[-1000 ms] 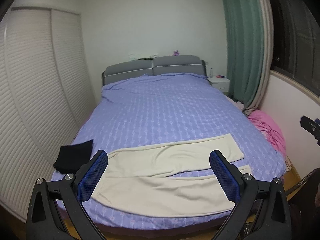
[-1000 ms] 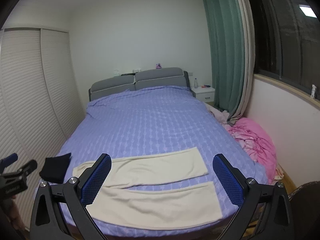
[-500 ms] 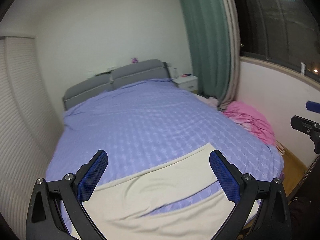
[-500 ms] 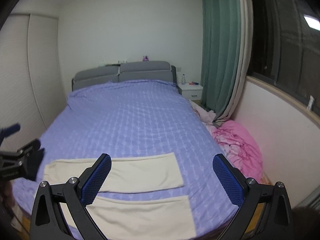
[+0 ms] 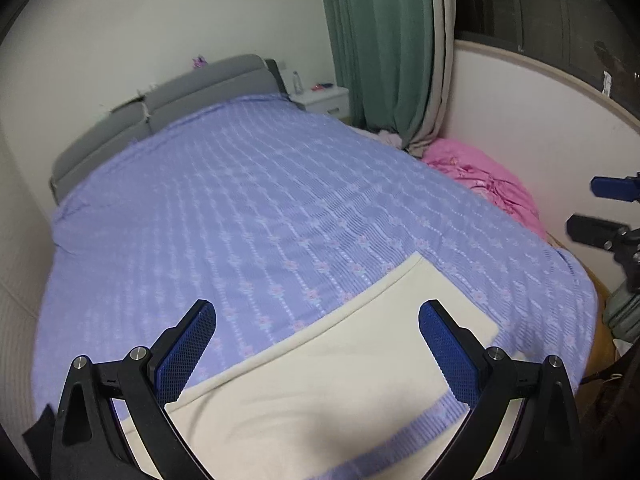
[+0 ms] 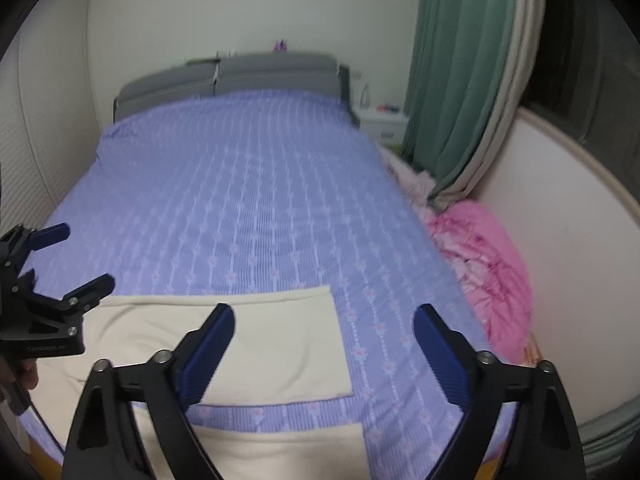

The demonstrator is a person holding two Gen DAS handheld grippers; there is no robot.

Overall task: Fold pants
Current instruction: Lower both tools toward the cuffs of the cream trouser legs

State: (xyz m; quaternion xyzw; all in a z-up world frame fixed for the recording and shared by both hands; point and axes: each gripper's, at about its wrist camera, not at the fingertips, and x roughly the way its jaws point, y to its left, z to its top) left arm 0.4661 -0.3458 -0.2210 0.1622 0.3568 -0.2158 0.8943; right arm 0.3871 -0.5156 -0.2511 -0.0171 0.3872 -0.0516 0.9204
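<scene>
Cream pants (image 5: pixel 340 364) lie flat across the near end of a purple bed (image 5: pixel 248 208), legs pointing right. In the right wrist view the far leg (image 6: pixel 272 344) and near leg (image 6: pixel 288 452) lie apart with a purple strip between. My left gripper (image 5: pixel 318 348) is open and empty above the far leg. My right gripper (image 6: pixel 324 356) is open and empty above the leg ends. The left gripper also shows in the right wrist view (image 6: pixel 60 260), and the right gripper at the left wrist view's right edge (image 5: pixel 608 208).
A pink blanket (image 6: pixel 484 264) is heaped between the bed and the wall on the right. Green curtains (image 6: pixel 456 80) hang by the window. A white nightstand (image 5: pixel 324 102) stands beside the grey headboard (image 6: pixel 232 76). A dark garment corner (image 5: pixel 40 432) shows at the bed's left.
Both grippers have moved closer to the bed and swung right toward the leg ends; the pants look larger. The black garment has nearly left the left view. Both stay open.
</scene>
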